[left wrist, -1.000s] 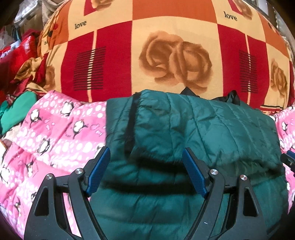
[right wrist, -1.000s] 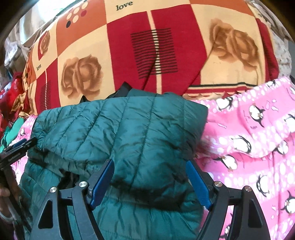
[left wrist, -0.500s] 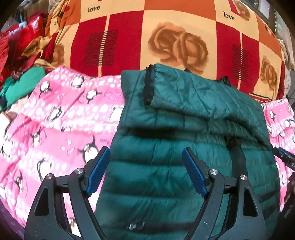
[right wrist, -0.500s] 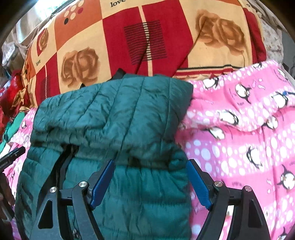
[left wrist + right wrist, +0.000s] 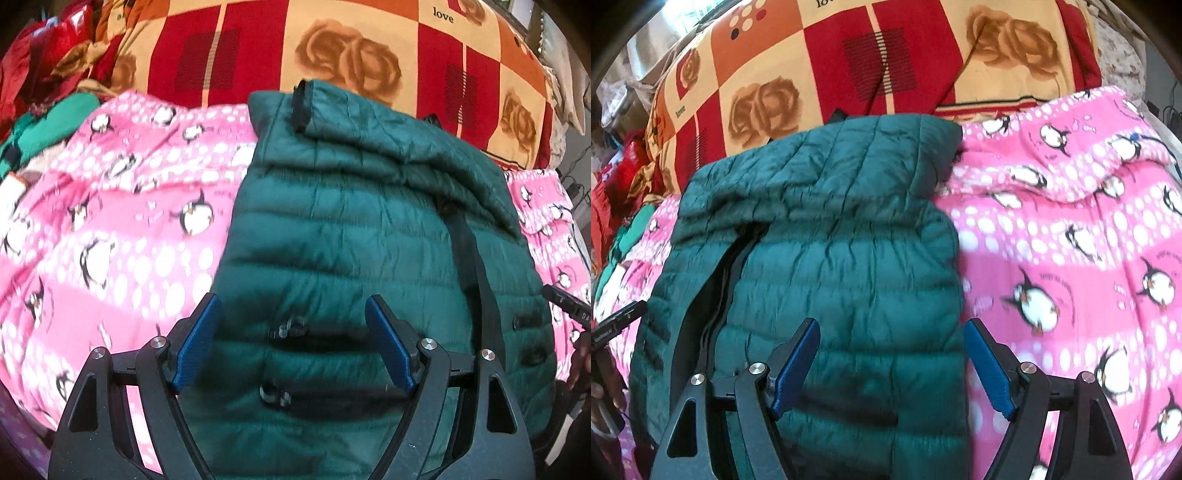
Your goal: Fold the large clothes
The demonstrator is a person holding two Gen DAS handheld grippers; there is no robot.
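A dark green quilted puffer jacket (image 5: 369,229) lies on a pink penguin blanket (image 5: 110,229), its far end folded back over itself. It also shows in the right wrist view (image 5: 849,236), with a black zipper strip (image 5: 720,280) down its left side. My left gripper (image 5: 293,339) is open and empty above the jacket's near left part. My right gripper (image 5: 892,365) is open and empty above the jacket's near right edge. The tip of the right gripper (image 5: 567,304) shows at the right edge of the left wrist view.
The pink penguin blanket (image 5: 1071,240) spreads to both sides of the jacket. A red, orange and cream rose-print blanket (image 5: 351,55) rises behind it. Red and green clothes (image 5: 44,110) pile at the far left.
Both grippers have drawn back toward me and away from the folded far end. More of the jacket's near part now shows. Both stay open and empty.
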